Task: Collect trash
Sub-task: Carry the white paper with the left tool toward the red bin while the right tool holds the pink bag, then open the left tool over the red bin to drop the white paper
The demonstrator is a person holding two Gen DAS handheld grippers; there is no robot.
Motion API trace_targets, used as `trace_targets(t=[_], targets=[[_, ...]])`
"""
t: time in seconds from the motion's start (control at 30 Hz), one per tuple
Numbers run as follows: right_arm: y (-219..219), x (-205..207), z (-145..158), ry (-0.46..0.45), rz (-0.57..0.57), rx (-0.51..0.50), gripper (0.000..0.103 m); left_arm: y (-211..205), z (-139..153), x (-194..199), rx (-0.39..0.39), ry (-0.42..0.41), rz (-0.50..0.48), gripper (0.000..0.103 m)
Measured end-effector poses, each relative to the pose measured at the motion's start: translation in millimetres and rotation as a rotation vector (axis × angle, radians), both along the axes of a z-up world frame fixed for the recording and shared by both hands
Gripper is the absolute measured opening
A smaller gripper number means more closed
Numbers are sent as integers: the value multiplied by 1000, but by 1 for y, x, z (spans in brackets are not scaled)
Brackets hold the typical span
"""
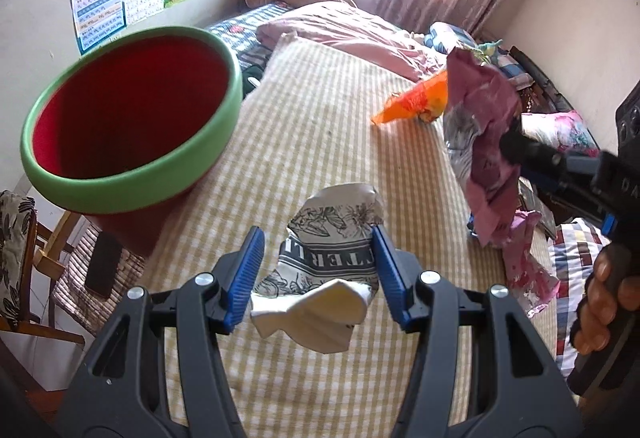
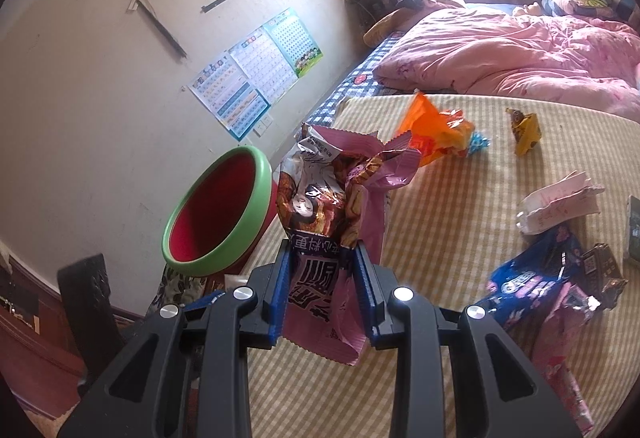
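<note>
Gripping litter in both hands, the person looks to be on the carrying leg of the job, with the red bin as the likely destination. The left gripper has its blue pads pressed on a crumpled black-and-white printed wrapper, pinched across its width so the loose folded end hangs down toward the camera rather than slipping free. From that gripper the green-rimmed bin sits at about ten o'clock, at the edge of the checked bedspread, its mouth tipped toward the bed, which would make dropping things in easier. The right gripper has its pads closed on a pink snack bag, caught near its lower part so the torn, puffed top stands upright ahead of the fingers; from this gripper the bin lies at roughly ten o'clock too, beside the wall. In the left view the same bag hangs at about two o'clock, clear of the bed. More trash waits on the spread: an orange packet at one o'clock in the right view, a small yellow wrapper further right, a white crumpled paper and a blue packet at three o'clock.
</note>
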State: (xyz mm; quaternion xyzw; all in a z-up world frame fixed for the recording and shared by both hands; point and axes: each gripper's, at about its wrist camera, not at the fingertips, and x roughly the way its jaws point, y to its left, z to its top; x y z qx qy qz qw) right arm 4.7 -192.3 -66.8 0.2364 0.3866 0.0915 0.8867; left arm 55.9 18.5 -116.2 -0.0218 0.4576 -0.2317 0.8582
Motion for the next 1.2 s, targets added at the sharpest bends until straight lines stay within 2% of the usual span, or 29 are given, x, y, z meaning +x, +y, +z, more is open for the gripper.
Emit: trace_targets(t=[0.57,0.83,1.2], targets=[[39,18,-3,12,-1,-13,30,40,8,21,-23,-22,30,53],[53,29,-1,3,-37,-21,31,58,21,44,-40,-47,29,53],[73,46,1,4,-85,-32,31,81,25,75,-59,-60,19,53]])
